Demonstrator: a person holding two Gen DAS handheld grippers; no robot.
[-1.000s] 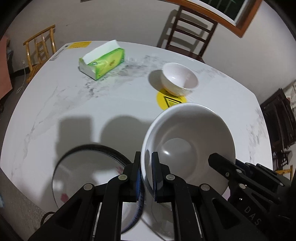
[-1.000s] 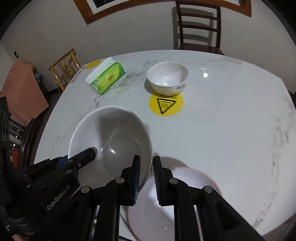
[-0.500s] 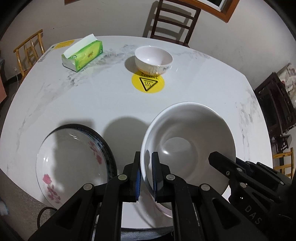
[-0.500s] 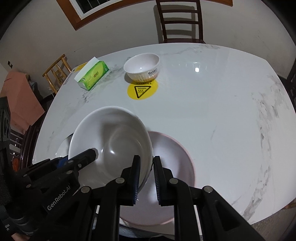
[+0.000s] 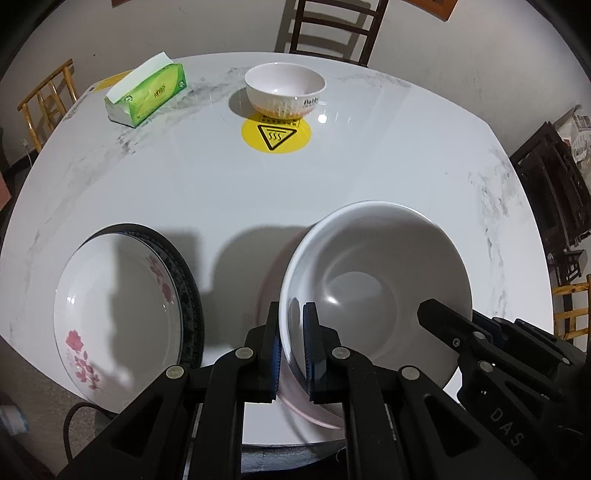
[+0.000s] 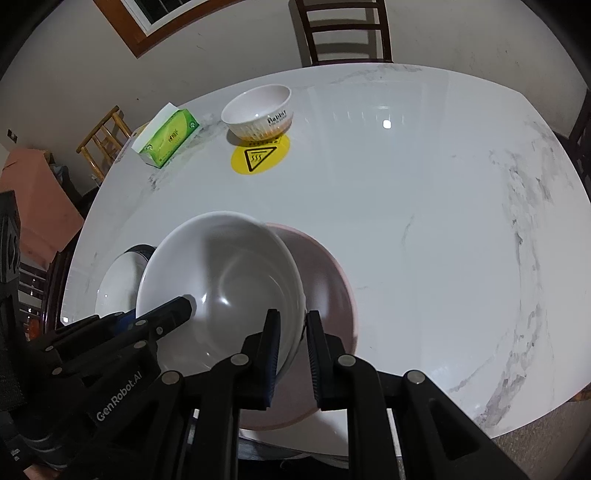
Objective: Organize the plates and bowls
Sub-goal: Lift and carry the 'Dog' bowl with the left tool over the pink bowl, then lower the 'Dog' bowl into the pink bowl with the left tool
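Note:
Both grippers hold one large white bowl [image 5: 380, 280], also in the right wrist view [image 6: 221, 280]. My left gripper [image 5: 291, 314] is shut on its left rim. My right gripper [image 6: 293, 321] is shut on its right rim. The bowl hangs tilted above a pink plate [image 6: 325, 288] near the table's front edge, whose rim peeks out in the left wrist view [image 5: 269, 273]. A flowered plate on a dark-rimmed plate [image 5: 118, 314] lies to the left. A small white bowl [image 5: 284, 88] stands far back by a yellow sticker [image 5: 275, 134].
A green tissue box [image 5: 147, 92] lies at the back left of the white marble table [image 5: 369, 166]. Wooden chairs [image 5: 328, 26] stand around the table. The table's front edge is just below the grippers.
Both grippers have risen and pulled back with the large white bowl. The pink plate and the flowered plate have come more fully into view below.

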